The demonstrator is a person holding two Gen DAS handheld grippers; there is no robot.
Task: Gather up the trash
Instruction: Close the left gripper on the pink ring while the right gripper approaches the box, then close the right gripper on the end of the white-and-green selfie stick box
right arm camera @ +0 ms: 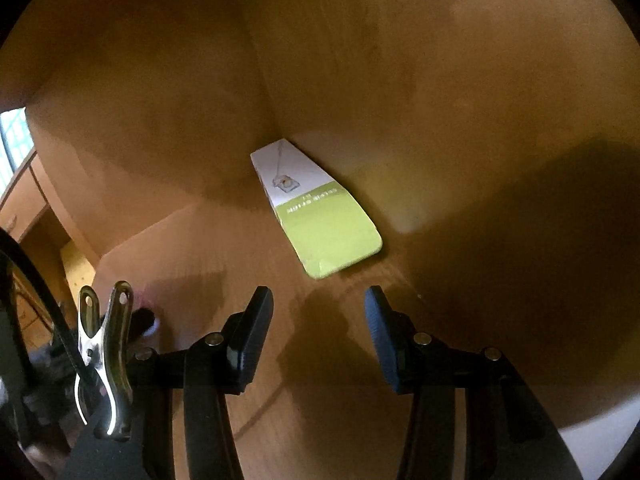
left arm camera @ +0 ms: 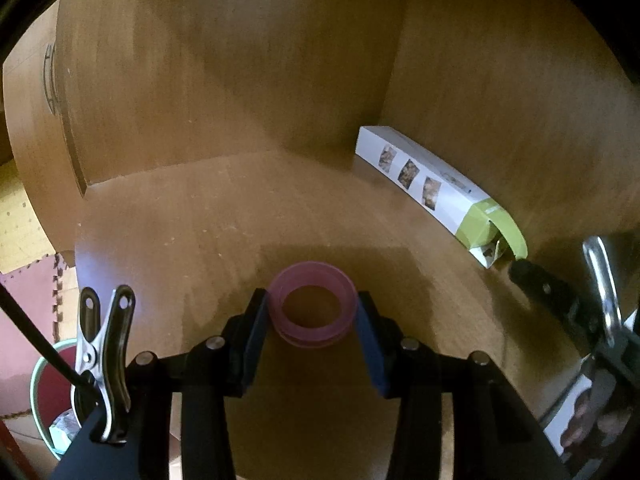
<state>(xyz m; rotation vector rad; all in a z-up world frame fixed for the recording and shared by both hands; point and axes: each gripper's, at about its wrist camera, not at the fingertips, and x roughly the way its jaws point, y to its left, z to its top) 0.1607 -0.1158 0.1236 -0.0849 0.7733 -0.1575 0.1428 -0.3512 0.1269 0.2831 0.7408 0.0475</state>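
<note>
Below, crumpled scraps (left arm camera: 64,426) inside green bin (left arm camera: 38,376)

Left gripper (left arm camera: 312,312) clamps pink tape roll (left arm camera: 312,304); white-green box (left arm camera: 436,188) against wall.

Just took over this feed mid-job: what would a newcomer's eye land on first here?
First, the pink ring, gripped between the jaws of the left gripper over the wooden surface. Next, the long white-and-green box lying against the wooden wall in the corner, just ahead of the right gripper, whose jaws stand open and empty. A light green bin shows at the left view's lower left edge.
</note>
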